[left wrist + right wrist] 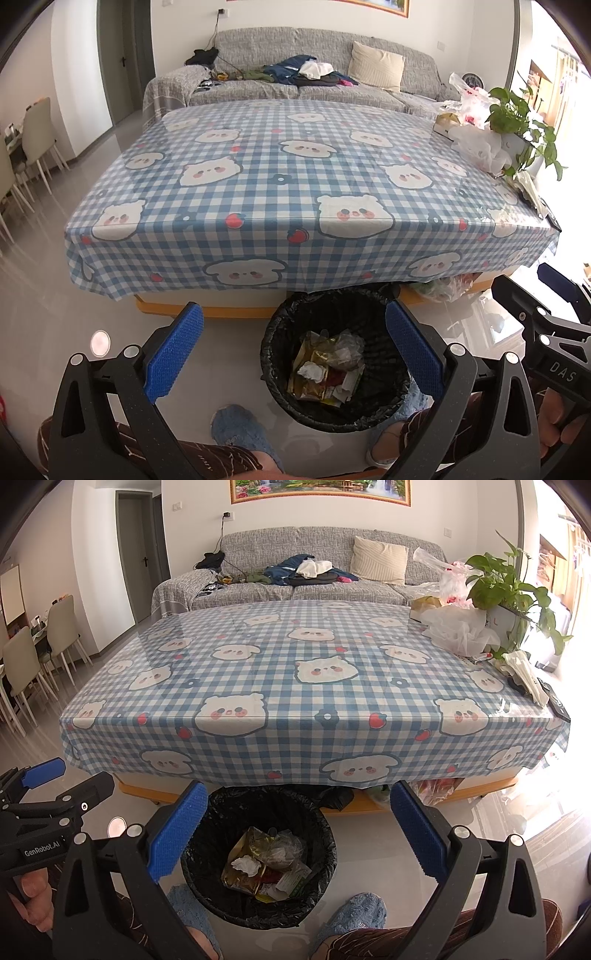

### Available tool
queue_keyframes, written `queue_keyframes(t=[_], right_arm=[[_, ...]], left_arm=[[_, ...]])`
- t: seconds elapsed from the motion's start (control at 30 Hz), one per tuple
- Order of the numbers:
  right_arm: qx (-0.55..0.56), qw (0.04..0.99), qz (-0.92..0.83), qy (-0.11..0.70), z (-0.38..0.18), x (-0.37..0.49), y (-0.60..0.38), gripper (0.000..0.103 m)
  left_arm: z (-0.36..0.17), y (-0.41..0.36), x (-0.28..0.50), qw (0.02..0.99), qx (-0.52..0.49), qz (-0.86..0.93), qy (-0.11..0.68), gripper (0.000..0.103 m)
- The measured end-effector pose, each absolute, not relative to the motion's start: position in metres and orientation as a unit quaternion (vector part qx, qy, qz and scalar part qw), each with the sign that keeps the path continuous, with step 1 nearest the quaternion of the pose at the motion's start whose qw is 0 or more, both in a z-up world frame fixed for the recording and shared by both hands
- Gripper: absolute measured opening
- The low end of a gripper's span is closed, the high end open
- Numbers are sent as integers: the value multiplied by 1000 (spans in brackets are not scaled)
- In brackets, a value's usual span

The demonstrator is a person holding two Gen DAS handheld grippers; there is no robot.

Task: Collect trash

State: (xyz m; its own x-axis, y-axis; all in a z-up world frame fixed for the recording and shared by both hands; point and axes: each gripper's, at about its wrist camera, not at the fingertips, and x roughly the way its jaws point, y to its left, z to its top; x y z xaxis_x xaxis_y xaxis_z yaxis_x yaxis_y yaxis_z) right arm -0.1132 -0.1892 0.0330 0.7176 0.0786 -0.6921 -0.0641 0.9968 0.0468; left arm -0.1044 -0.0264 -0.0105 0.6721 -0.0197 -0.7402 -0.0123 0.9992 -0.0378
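A round bin with a black liner (284,354) (218,890) stands on the floor by the table's near edge, holding wrappers, crumpled tissue and plastic (328,369) (266,864). My left gripper (295,350) hangs open above the bin with nothing between its blue pads (173,354). My right gripper (295,830) is open too and empty, over the bin's right side; it also shows at the right edge of the left wrist view. The table (258,184) (295,686) carries a blue checked cloth with bear prints.
Plastic bags (458,627), a potted plant (509,590), white papers and a dark remote crowd the table's right side. A sofa with clothes (303,572) stands behind. Dining chairs (33,657) stand at left. The person's blue slippers (351,912) flank the bin.
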Motion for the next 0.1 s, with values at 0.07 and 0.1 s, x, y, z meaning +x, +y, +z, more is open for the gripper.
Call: queue_keyframes(t=[0.07,0.1], right_arm=[[10,927,38,374,33,-113,-189,95],[10,926,38,374,33,-113,-189,95]], left_arm=[[-11,-27,-105,914,-22,-2,406,97],[-11,-26,-105,914,-22,-1,406,97]])
